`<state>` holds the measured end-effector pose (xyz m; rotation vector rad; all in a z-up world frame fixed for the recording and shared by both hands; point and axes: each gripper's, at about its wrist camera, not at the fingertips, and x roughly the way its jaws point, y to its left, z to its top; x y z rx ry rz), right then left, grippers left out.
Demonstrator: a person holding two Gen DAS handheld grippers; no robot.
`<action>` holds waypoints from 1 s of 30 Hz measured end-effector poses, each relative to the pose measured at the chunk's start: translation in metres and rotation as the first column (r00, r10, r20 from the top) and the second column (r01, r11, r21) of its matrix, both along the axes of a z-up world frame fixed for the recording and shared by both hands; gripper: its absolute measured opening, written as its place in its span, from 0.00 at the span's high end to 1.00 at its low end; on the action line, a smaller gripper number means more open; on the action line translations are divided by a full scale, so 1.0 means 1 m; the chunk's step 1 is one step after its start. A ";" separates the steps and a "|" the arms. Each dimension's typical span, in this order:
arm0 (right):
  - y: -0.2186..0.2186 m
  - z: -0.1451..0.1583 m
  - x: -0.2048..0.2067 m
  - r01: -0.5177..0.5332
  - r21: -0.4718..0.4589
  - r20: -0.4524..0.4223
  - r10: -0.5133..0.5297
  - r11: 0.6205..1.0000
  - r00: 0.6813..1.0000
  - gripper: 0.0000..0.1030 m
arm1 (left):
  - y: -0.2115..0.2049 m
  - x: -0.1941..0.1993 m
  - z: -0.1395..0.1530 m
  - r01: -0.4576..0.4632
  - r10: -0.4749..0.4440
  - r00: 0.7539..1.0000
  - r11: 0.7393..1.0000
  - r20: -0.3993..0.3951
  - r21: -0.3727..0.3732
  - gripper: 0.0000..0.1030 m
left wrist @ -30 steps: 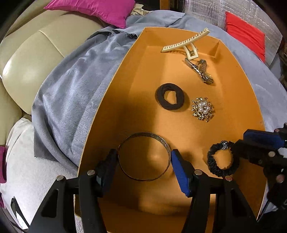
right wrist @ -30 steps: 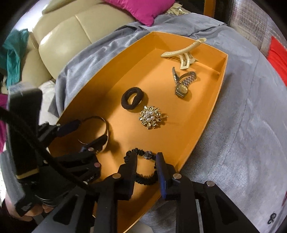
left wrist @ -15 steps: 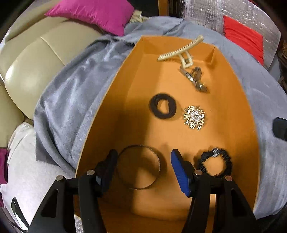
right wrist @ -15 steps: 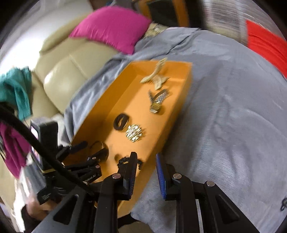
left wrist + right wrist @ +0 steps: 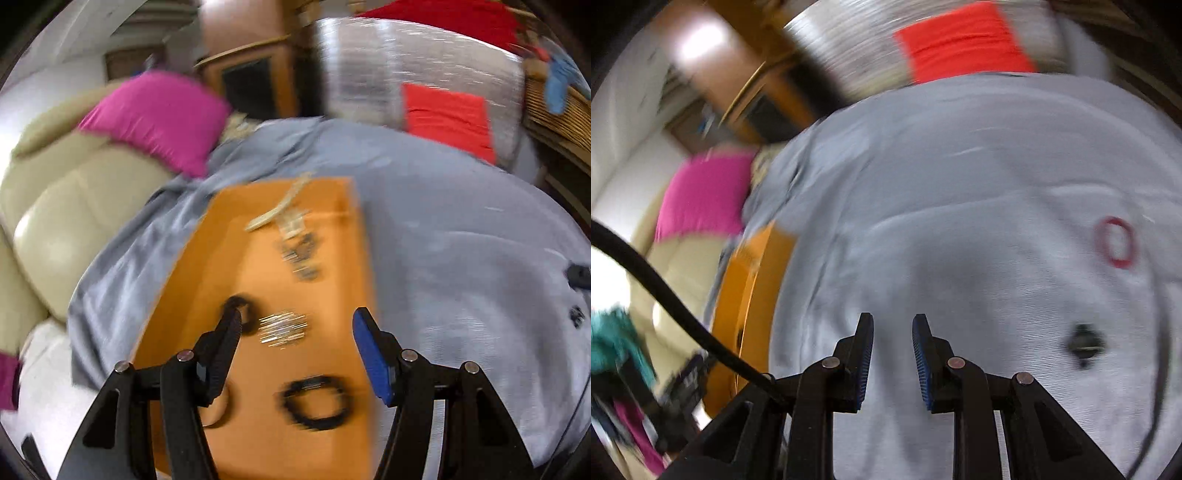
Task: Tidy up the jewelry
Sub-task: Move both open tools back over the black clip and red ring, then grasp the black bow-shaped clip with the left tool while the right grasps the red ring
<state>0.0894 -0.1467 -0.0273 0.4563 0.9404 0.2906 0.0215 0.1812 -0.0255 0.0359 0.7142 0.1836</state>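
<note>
Inside the orange tray (image 5: 207, 266), blur smears the jewelry; a black scrunchie (image 5: 314, 402) lies beneath the wide-apart left gripper (image 5: 295, 325), while the empty right gripper (image 5: 892, 343) gapes.

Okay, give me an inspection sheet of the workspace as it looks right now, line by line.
Surface: grey cloth.
Job's things: orange tray holding cream hair clip, brooch, two black hair ties; red ring and small dark item out on the cloth.
Clutter: pink cushion, red fabric.
Grippers: left gripper open, empty; right gripper open, empty.
Cables: black cable.
Surroundings: cream sofa; blurred.
</note>
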 end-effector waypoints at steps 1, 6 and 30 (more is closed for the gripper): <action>-0.017 0.002 0.001 0.032 0.016 0.005 -0.032 0.999 0.999 0.75 | -0.016 0.000 0.002 0.039 -0.039 0.999 0.999 0.009 0.004 0.37; -0.110 -0.005 -0.007 0.233 0.113 0.007 -0.235 0.966 0.972 0.70 | -0.105 0.009 0.001 0.262 -0.262 0.965 0.965 -0.006 0.003 0.35; -0.199 -0.075 0.046 0.339 0.210 -0.227 -0.291 0.917 0.929 0.68 | -0.317 0.057 -0.051 0.646 -0.666 0.734 0.745 -0.133 -0.163 0.35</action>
